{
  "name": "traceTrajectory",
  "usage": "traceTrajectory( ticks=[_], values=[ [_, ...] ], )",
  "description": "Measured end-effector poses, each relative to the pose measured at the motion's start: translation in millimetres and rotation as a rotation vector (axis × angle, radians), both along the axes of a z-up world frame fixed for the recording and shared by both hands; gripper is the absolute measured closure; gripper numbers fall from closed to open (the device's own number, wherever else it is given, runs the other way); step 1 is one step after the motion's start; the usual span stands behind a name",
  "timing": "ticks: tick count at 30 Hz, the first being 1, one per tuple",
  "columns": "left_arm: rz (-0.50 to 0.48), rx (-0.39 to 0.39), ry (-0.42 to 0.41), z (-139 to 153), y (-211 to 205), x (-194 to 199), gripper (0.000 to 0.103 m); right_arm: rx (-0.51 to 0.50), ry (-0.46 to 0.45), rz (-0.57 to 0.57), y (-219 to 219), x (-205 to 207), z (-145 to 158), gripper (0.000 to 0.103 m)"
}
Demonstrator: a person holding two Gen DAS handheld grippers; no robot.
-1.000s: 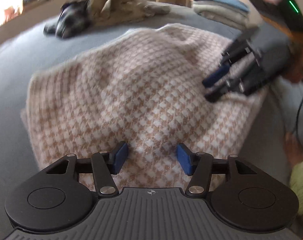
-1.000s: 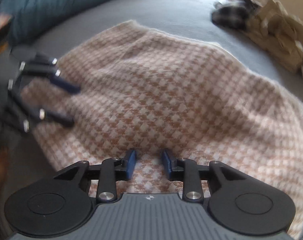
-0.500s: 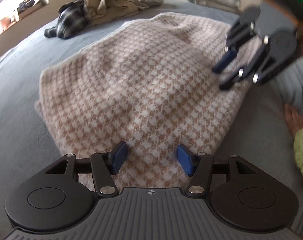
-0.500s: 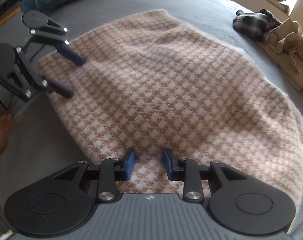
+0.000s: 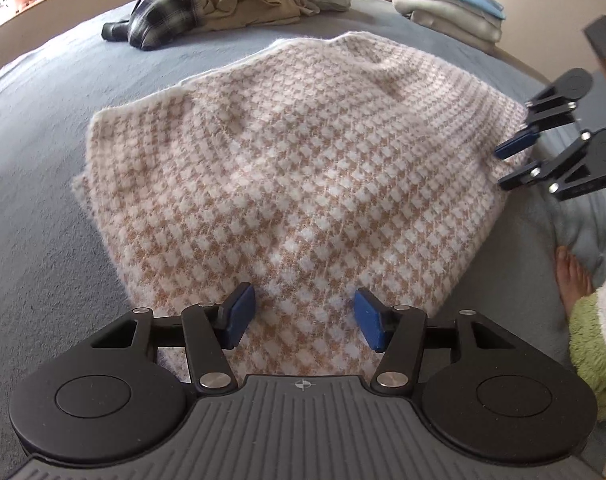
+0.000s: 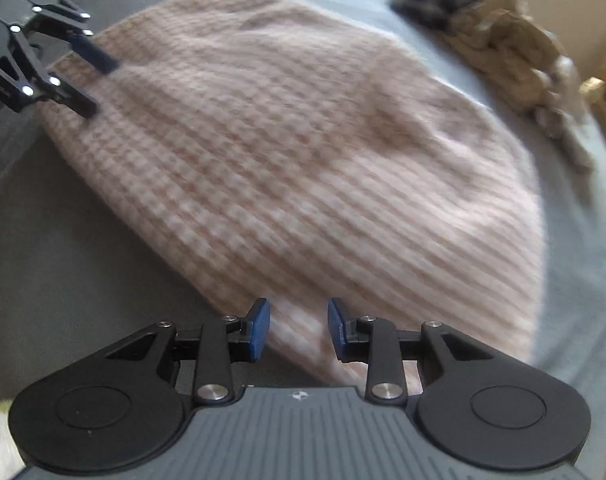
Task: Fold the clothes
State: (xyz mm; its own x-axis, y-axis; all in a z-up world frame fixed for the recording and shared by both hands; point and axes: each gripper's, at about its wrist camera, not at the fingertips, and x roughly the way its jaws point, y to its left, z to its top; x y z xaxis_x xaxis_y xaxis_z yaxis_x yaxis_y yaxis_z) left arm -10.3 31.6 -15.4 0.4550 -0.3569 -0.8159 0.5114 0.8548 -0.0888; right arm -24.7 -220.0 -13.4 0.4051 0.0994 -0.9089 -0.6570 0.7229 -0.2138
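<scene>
left tool (image 5: 301, 316) open, jaws wide apart, hovering over near edge of pink-and-white checked knit (image 5: 295, 168), gripping nothing. right tool (image 6: 299, 330) open too, narrower gap, at another near corner of same knit (image 6: 303, 152); no cloth pinched between pads as far as visible. right-wrist view motion-blurred, contact with fabric hard to judge. each tool visible in the other's view: right tool (image 5: 511, 164) at right edge of knit, left tool (image 6: 91, 80) at far-left edge.

knit spread across middle of grey bed (image 5: 31, 208), roughly a rectangle, looks already doubled with a soft hump in the middle, edges not square. folded stack (image 5: 447, 8) far right on bed, unfolded heap of plaid and tan clothes (image 5: 223, 4) far left. bare foot (image 5: 571, 276) and fuzzy green sleeve (image 5: 595, 344) at right.

stage unclear: fits either release after laying a fold or lining up for a fresh grab.

risks: thick fluffy knit, so closing may catch top layer only and peel the layers apart; uneven grabs by the two tools would skew the fold; dragging could bunch the hump further or shift the knit toward the bed edge at right.
</scene>
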Motion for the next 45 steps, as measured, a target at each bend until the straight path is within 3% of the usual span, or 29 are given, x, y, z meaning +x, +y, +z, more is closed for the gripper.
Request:
traceTrajectory(
  ticks=[3, 5, 11, 14, 17, 20, 24, 30, 35, 39, 45],
  values=[
    [0.005, -0.008, 0.002, -1.5, 0.0, 1.0, 0.048, -0.008, 0.016, -0.140, -25.8, 12.6, -13.5, 0.070],
    [0.001, -0.011, 0.003, -2.5, 0.5, 2.1, 0.048, 0.044, 0.036, -0.191, -43.6, 21.2, -31.3, 0.070],
    [-0.001, -0.007, 0.013, -0.2, 2.6, 3.5, 0.048, 0.097, 0.006, -0.297, -60.5, 28.9, -7.1, 0.071],
    [0.005, -0.015, 0.019, -0.9, 3.0, 5.2, 0.048, 0.118, 0.025, -0.394, -86.4, 38.9, -17.6, 0.074],
    [0.012, -0.026, 0.028, -0.6, 4.9, 7.6, 0.048, 0.159, 0.040, -0.418, -95.1, 48.8, -29.3, 0.074],
    [0.018, -0.033, 0.034, 1.0, 7.5, 7.7, 0.048, 0.170, 0.020, -0.442, -100.0, 47.1, -13.5, 0.075],
    [0.034, -0.054, 0.035, -0.1, 11.3, 6.2, 0.048, 0.221, 0.021, -0.545, -127.3, 48.4, -14.2, 0.085],
    [0.027, -0.044, 0.031, 1.9, 11.8, 5.0, 0.048, 0.256, -0.012, -0.583, -129.7, 45.7, -3.6, 0.084],
    [0.048, -0.078, 0.033, 1.3, 17.1, 5.6, 0.047, 0.266, 0.022, -0.629, -141.0, 46.2, -25.2, 0.083],
    [0.065, -0.081, 0.023, 10.6, 26.6, -2.2, 0.047, 0.234, -0.066, -0.575, -122.0, 37.9, 11.7, 0.082],
    [0.058, -0.111, 0.019, 14.1, 45.4, -38.1, 0.046, 0.382, -0.101, -0.221, -41.5, 28.4, 50.0, 0.081]
  ],
)
